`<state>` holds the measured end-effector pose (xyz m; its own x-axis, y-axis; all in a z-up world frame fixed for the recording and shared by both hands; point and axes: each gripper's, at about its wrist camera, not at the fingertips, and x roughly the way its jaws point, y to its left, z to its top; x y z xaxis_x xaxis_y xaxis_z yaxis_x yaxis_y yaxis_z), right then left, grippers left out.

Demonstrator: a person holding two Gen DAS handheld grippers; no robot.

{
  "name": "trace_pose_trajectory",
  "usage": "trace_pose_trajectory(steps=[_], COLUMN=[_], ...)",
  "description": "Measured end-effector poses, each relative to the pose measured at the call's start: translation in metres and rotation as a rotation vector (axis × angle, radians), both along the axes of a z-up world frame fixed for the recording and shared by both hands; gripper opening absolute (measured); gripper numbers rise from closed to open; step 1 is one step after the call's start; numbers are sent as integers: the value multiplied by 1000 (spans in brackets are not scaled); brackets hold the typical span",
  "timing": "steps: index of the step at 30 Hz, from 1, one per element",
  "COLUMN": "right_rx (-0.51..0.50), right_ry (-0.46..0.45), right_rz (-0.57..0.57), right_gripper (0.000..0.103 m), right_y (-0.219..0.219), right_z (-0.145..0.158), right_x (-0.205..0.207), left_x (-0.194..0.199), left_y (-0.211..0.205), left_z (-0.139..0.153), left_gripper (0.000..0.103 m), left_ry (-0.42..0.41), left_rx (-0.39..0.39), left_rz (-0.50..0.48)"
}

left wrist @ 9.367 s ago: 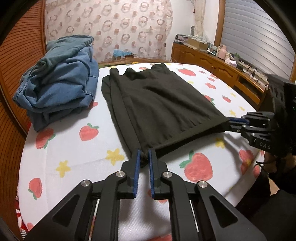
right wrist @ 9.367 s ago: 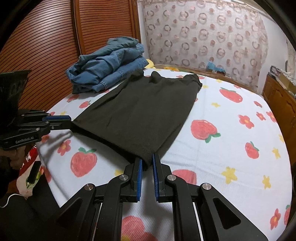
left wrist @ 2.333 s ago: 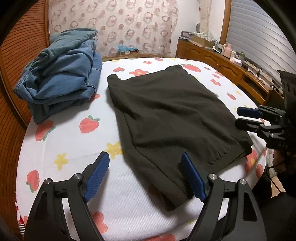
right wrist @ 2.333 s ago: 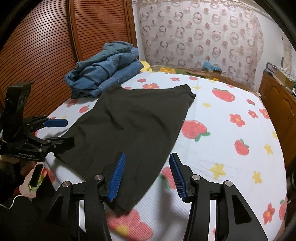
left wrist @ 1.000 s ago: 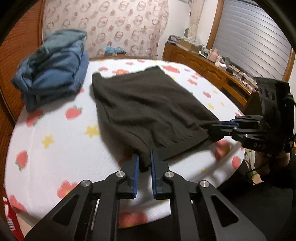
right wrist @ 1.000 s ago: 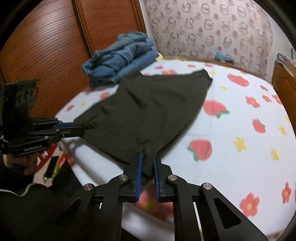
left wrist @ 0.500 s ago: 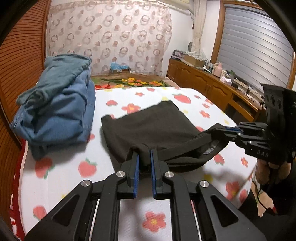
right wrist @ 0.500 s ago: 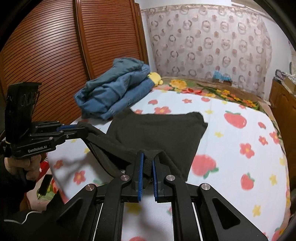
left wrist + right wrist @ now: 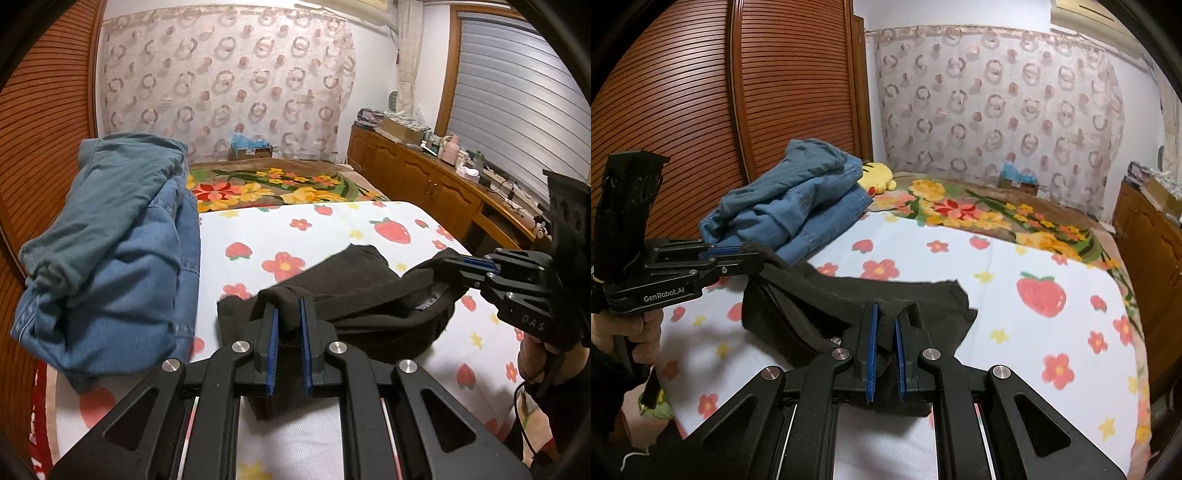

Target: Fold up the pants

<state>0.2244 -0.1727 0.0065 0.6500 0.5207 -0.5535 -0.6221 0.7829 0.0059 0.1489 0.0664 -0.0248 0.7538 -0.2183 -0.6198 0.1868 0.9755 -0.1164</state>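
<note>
Pinching soft black pants [image 9: 354,295], your left hand-held gripper [image 9: 289,332] and right hand-held gripper [image 9: 884,343] hold both corners raised above the strawberry-print bed [image 9: 332,225]; rumpled denim pile [image 9: 110,258] at 10 o'clock.

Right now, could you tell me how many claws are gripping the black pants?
2. The left claw pinches one end of the raised edge of the black pants; the right claw pinches the other end.
</note>
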Motion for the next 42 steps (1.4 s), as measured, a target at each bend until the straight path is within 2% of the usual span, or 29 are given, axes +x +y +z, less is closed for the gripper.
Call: trace_pose_trajectory(steps=[6,13,14,15,18,19,20,21,23,27,39,41,42], right_rx=[-45,-61,-55,-48,-41,-33,-30,-29,-23,-11,-53,-63,-64], right_ry=[4,51,58,67,66,66,62,54,39,57,164,174,181], right_rz=[-12,-31,-32,-32,-52,-52,-58,-72,-97,-87,1,6,8], right_gripper=[8,9,9,15,21,24,30,37,44,44,44,44,44], right_y=[17,28,27,26,16,13,10,7,-1,-14,-11,-10,-10], right_z=[-8,-19,-19,-19,-15,-13,-11,-9,-6,-7,-33,-35,-36], right_x=[23,50,51,51,48,46,45,43,39,26,18,20,22], left_x=[22,35,34,33,27,26,23,19,12,-2,-7,-6,-5], left_y=[0,-1,-2,-3,-4,-4,-3,-3,-3,-3,0,0,0], left_z=[-7,-15,-16,-16,-16,-15,-15,-13,-13,-17,-54,-60,-62], left_gripper=[12,12,14,16,33,44,51,51,57,58,57,47,45], left_ry=[28,56,58,58,57,53,47,39,31,31,133,150,157], left_rx=[24,49,57,63,65,62,54,44,32,31,57,58,58], left_rz=[18,23,22,21,11,10,9,4,5,10,8,-2,-10])
